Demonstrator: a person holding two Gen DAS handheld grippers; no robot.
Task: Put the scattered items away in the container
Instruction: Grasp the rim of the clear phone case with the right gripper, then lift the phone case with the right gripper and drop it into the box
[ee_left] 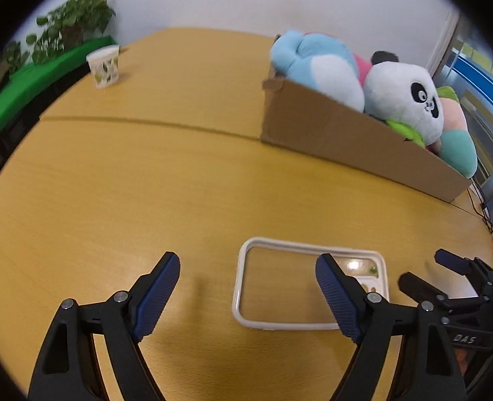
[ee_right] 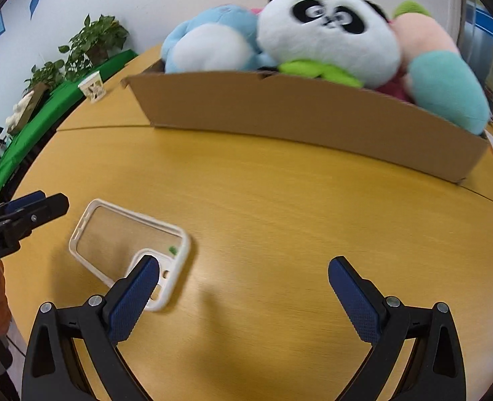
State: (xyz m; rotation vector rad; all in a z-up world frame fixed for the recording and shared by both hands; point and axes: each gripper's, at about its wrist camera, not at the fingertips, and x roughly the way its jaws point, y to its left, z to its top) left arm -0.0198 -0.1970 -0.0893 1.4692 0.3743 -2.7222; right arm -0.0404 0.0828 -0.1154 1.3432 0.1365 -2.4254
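A clear phone case with a white rim [ee_left: 280,284] lies flat on the yellow wooden table [ee_left: 146,183]. My left gripper [ee_left: 248,262] hangs open above it; the right finger covers part of the case, and no pad presses on it. In the right wrist view the case [ee_right: 112,234] sits left of centre, with its near corner behind the left finger. My right gripper [ee_right: 243,264] is open over bare table, with nothing in it. Behind stands a cardboard box [ee_left: 347,133] [ee_right: 296,110] packed with plush toys, among them a panda [ee_left: 403,97] [ee_right: 330,33].
A paper cup [ee_left: 103,65] [ee_right: 92,88] stands at the table's far left, near potted plants [ee_left: 76,20] on a green ledge. Cables [ee_left: 480,207] trail past the box's right end. The right gripper [ee_left: 447,274] shows at the picture's right edge, and the left gripper [ee_right: 39,204] opposite.
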